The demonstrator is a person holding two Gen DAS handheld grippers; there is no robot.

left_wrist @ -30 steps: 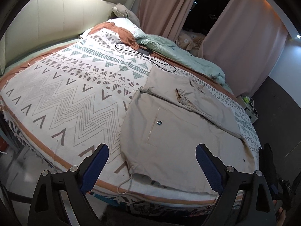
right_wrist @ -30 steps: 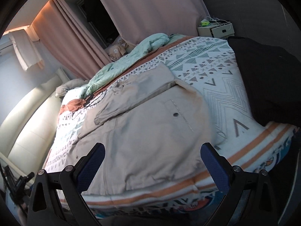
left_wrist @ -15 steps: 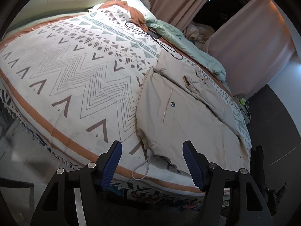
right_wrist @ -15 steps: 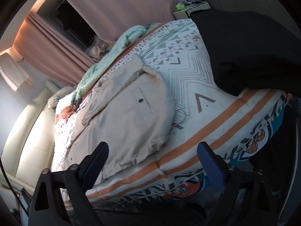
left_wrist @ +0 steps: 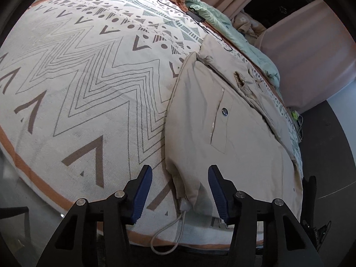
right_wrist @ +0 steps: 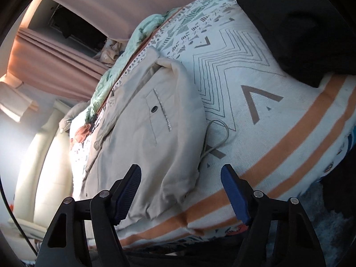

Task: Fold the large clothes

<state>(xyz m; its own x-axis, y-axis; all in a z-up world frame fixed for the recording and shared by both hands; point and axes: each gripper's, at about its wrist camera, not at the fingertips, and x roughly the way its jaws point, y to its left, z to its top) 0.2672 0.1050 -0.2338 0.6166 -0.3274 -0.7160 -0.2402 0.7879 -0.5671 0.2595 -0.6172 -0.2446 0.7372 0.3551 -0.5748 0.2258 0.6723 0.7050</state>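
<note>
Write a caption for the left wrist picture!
Open left hand-held gripper closes in on the beige jacket hem corner on the patterned bed.

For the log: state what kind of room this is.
Most likely a bedroom: a bed under a patterned blanket, a rumpled green duvet beside pink curtains, and a beige jacket laid out for folding.

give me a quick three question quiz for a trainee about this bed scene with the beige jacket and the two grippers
1. True or false: the left hand-held gripper is shut on the beige jacket.
2. What lies looped on the patterned blanket beside the jacket's hem corner?
A. drawstring cord
B. belt
C. sock
3. Fill in: the jacket's pocket closes with one dark ____.

Key:
1. False; its fingers are apart, straddling the hem corner. The right hand-held gripper is open too.
2. A
3. snap button
</note>
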